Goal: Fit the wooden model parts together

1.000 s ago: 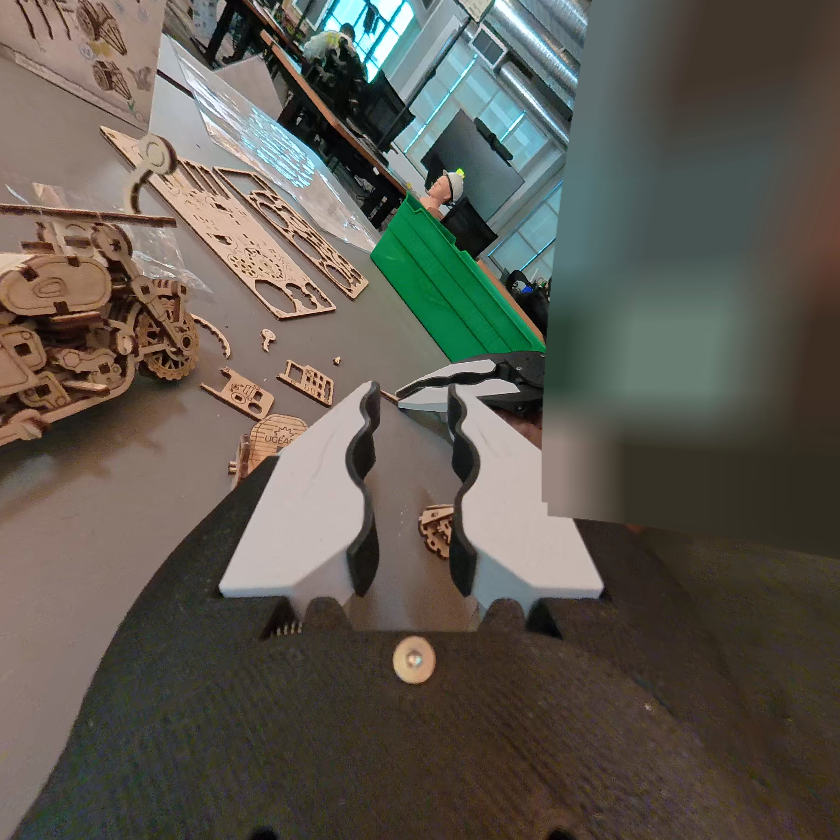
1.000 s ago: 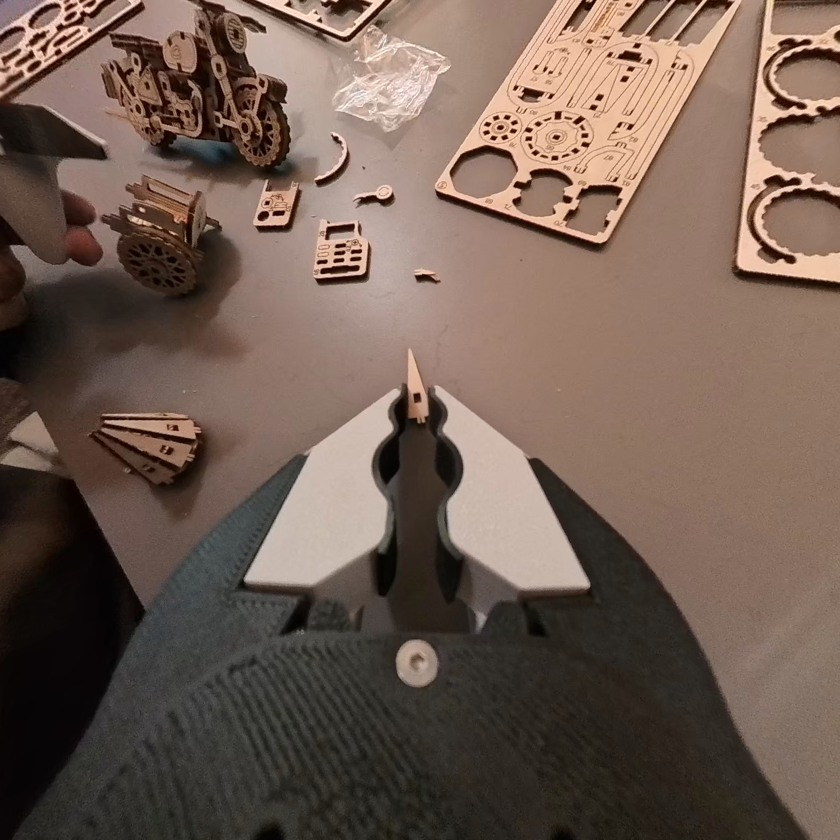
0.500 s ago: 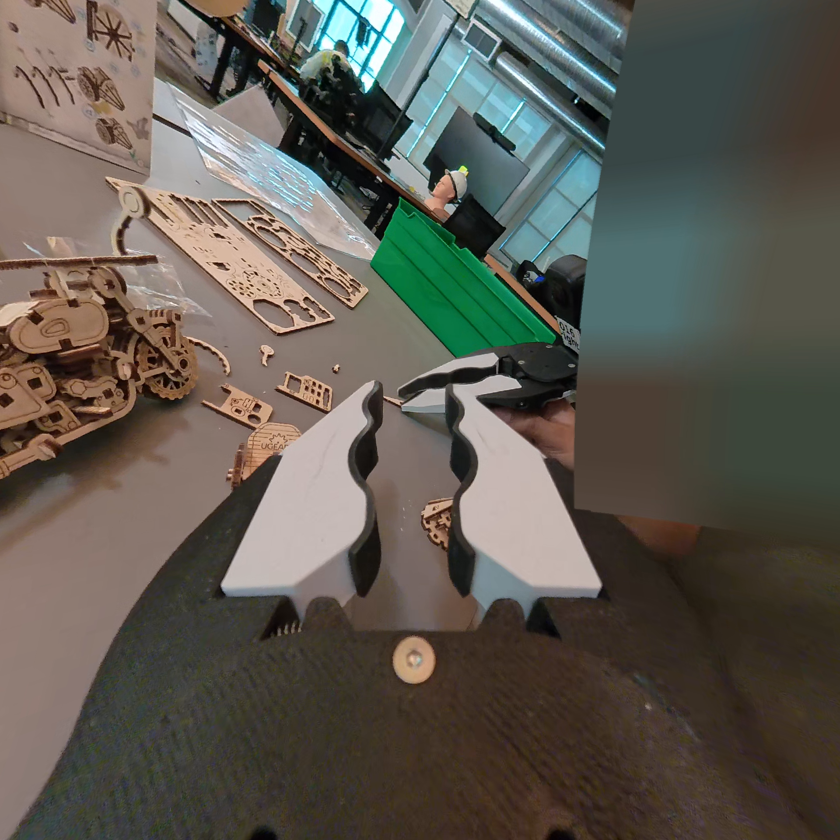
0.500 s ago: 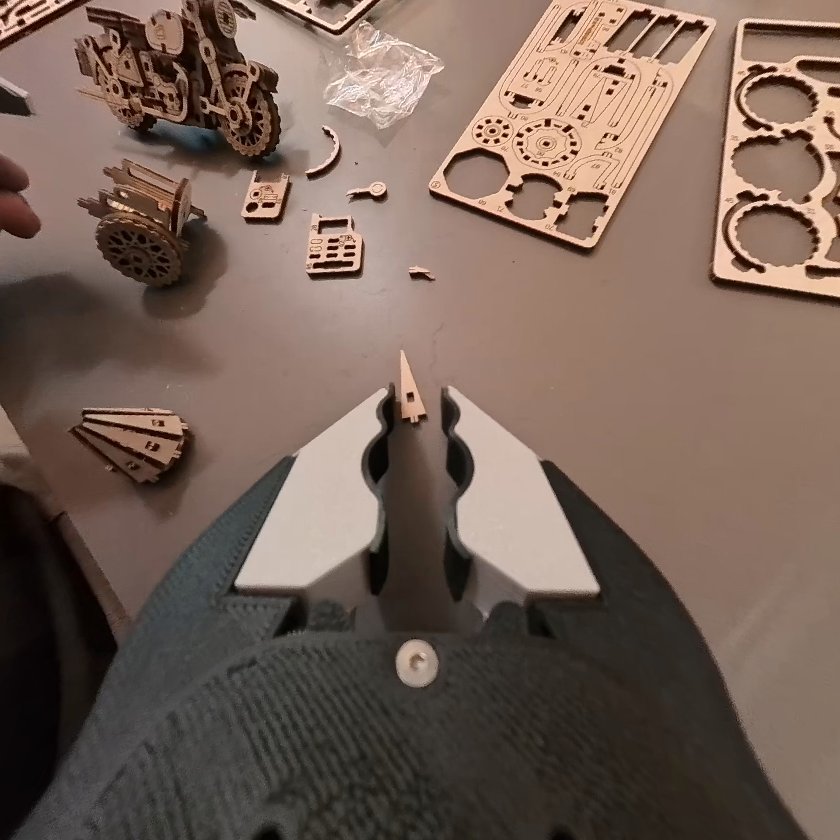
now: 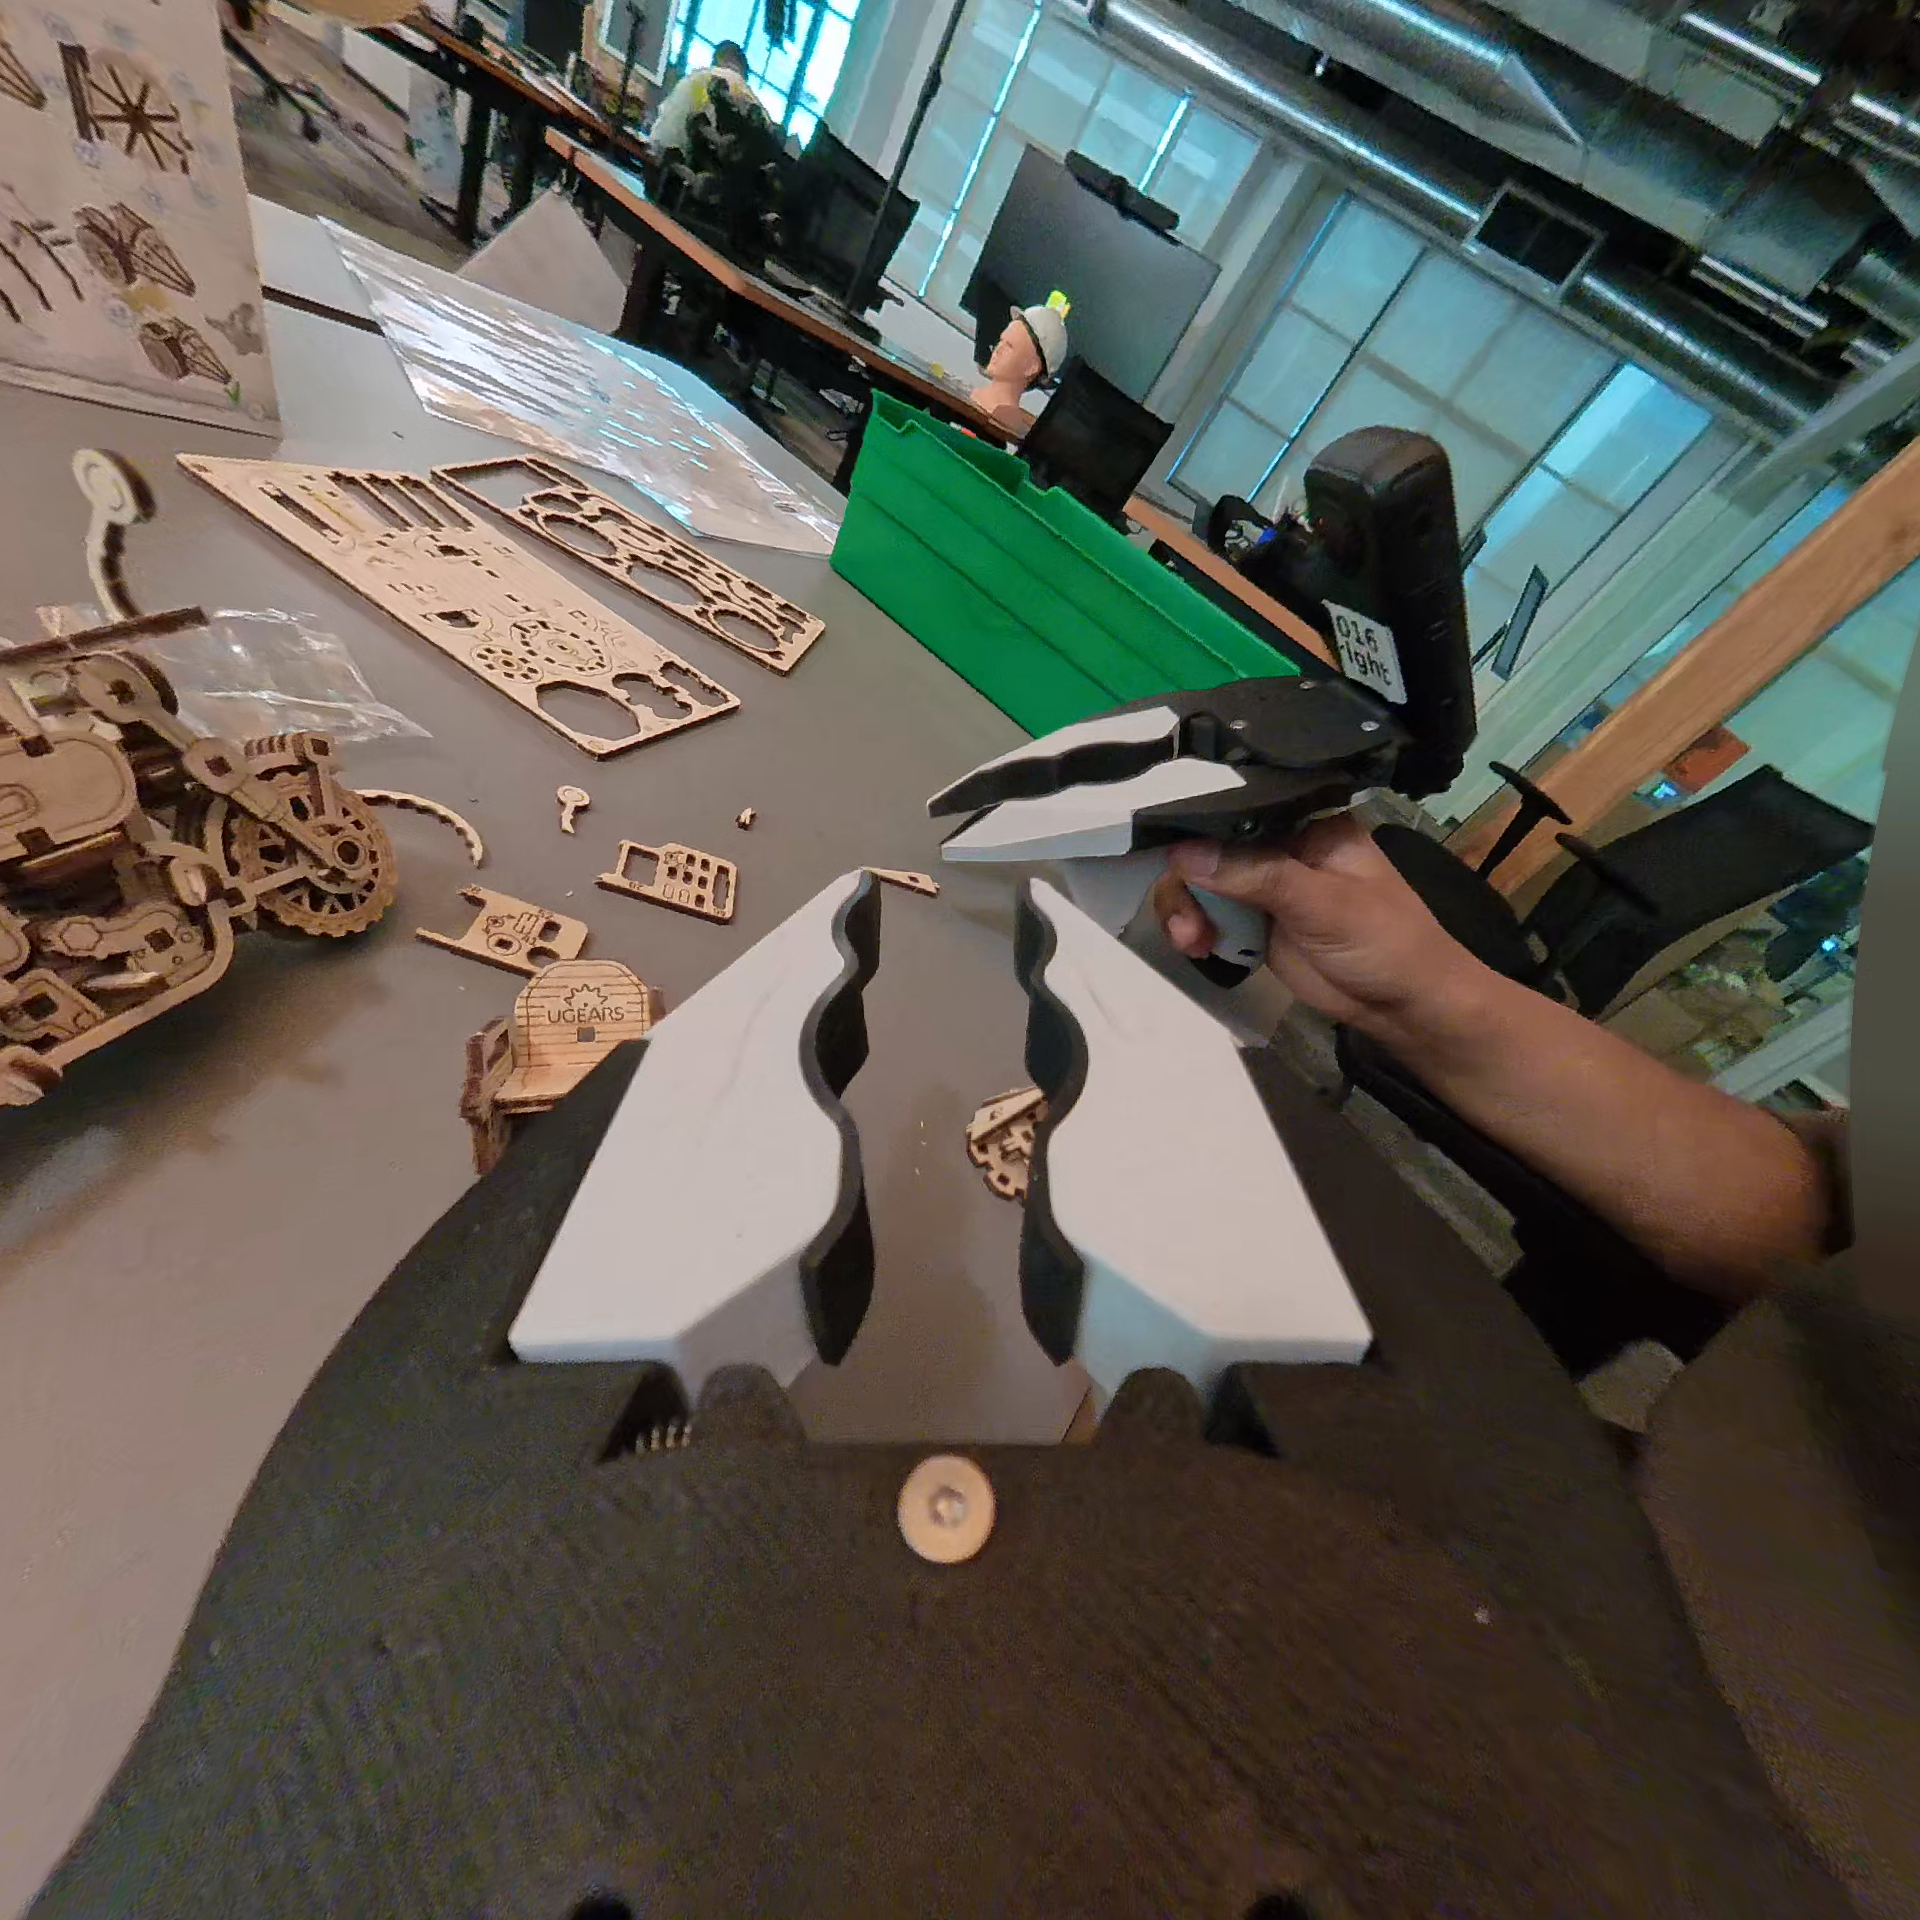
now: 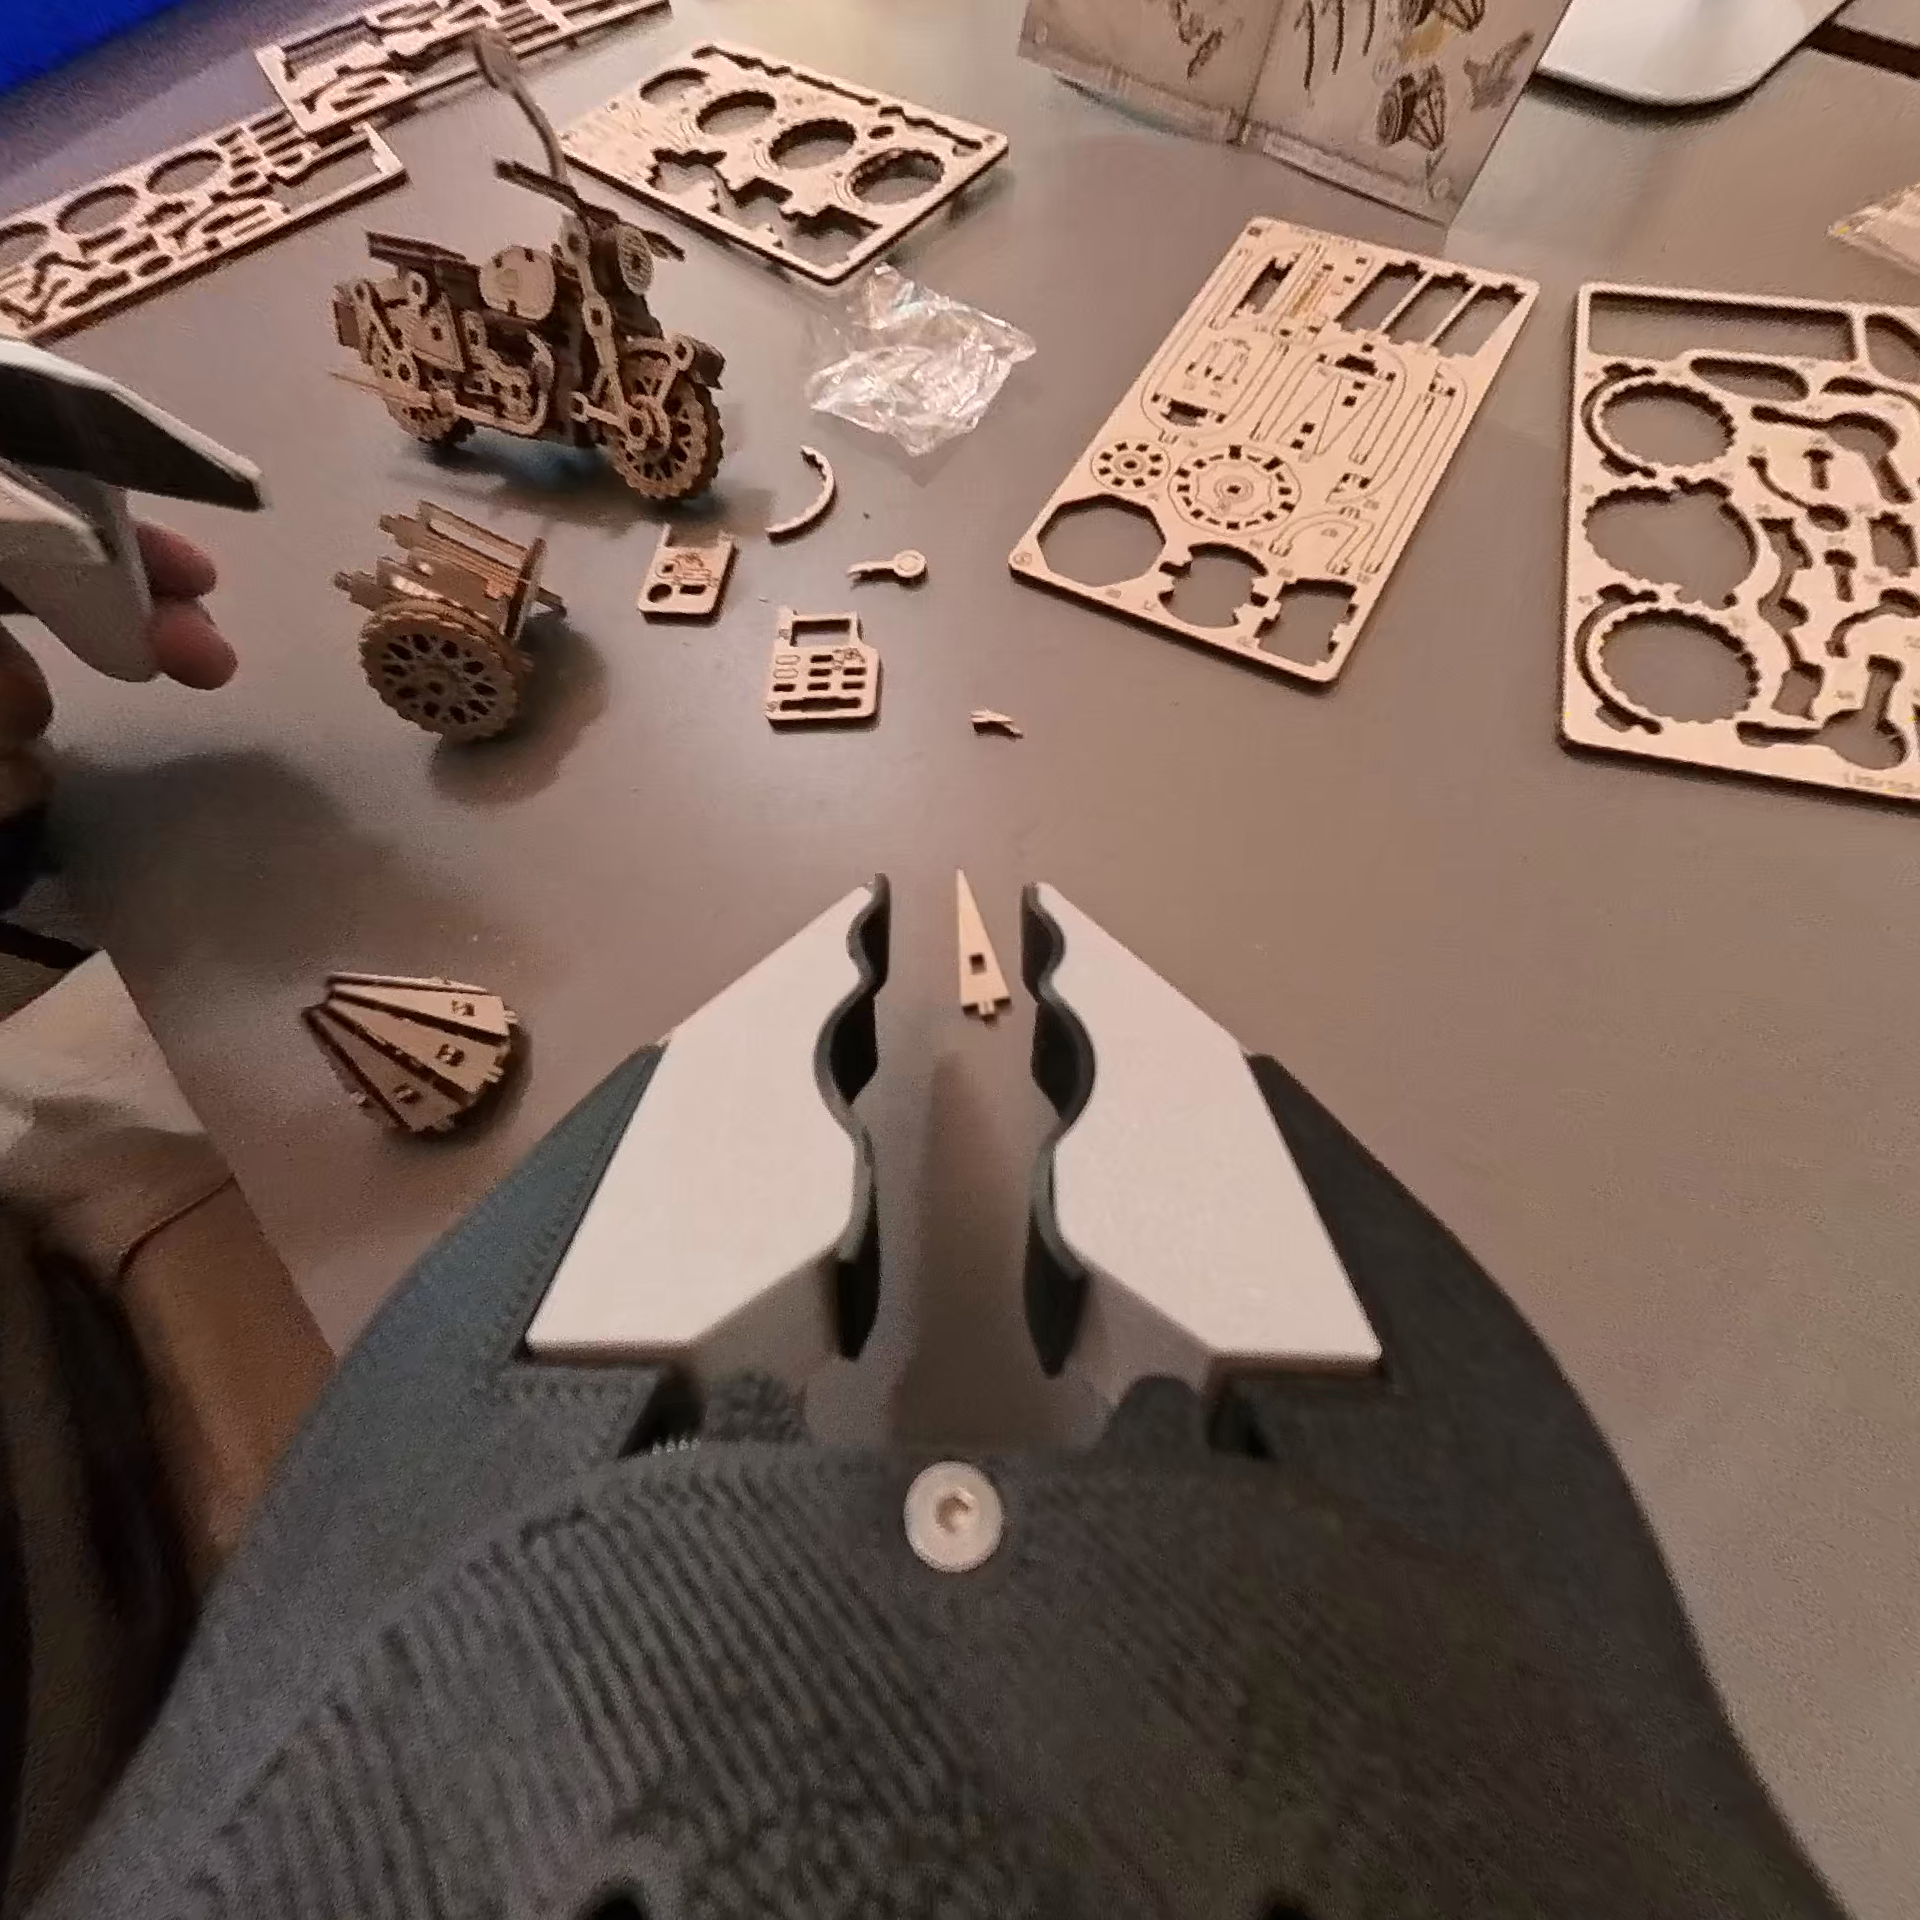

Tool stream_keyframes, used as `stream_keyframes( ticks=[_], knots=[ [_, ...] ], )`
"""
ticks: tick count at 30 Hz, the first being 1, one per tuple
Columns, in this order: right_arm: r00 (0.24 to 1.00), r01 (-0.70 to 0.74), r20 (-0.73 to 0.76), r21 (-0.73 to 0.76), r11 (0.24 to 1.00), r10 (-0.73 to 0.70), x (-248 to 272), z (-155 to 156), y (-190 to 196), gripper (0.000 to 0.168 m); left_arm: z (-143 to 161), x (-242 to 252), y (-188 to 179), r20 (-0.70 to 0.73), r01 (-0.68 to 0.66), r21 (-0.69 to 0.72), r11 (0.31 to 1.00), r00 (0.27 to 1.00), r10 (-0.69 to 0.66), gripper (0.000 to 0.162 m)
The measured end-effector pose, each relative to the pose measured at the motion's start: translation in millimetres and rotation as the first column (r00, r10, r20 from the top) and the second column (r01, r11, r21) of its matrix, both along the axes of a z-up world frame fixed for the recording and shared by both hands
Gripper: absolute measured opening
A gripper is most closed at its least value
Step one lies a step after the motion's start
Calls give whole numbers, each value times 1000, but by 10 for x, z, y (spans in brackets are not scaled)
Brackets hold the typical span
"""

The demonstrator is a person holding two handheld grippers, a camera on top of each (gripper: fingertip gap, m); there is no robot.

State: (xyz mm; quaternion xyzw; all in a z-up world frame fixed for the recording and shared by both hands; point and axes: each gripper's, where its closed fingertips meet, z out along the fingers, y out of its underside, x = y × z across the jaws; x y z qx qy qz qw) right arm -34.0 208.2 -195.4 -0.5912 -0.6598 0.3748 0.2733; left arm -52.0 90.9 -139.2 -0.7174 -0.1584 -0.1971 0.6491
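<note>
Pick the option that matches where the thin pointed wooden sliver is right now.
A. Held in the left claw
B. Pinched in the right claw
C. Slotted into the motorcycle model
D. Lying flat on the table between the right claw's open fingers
D. In the right wrist view the wooden sliver lies loose on the grey table in the gap of the right claw, whose jaws stand apart and touch nothing.

Motorbike model [image 5: 125,831] cut off left.
</note>
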Motion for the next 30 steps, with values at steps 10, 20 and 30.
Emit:
stream_keyframes(
  ticks=[10, 20, 30],
  knots=[
    [999, 10, -41, -24, 1000, -11, 13, 82, -14, 24, -29, 63, 25, -28, 19, -14, 1000, 999, -19, 22],
    [1000, 5, -22, -29, 1000, -6, 16, 29, -10, 24, -53, 83, 49, -25, 32, -25, 999, 999, -32, 22],
    [1000, -1, -2, -60, 998, 1, 10, -20, -31, 24, -69, 67, 53, 10, 39, -29, 999, 999, -39, 22]
  ],
)
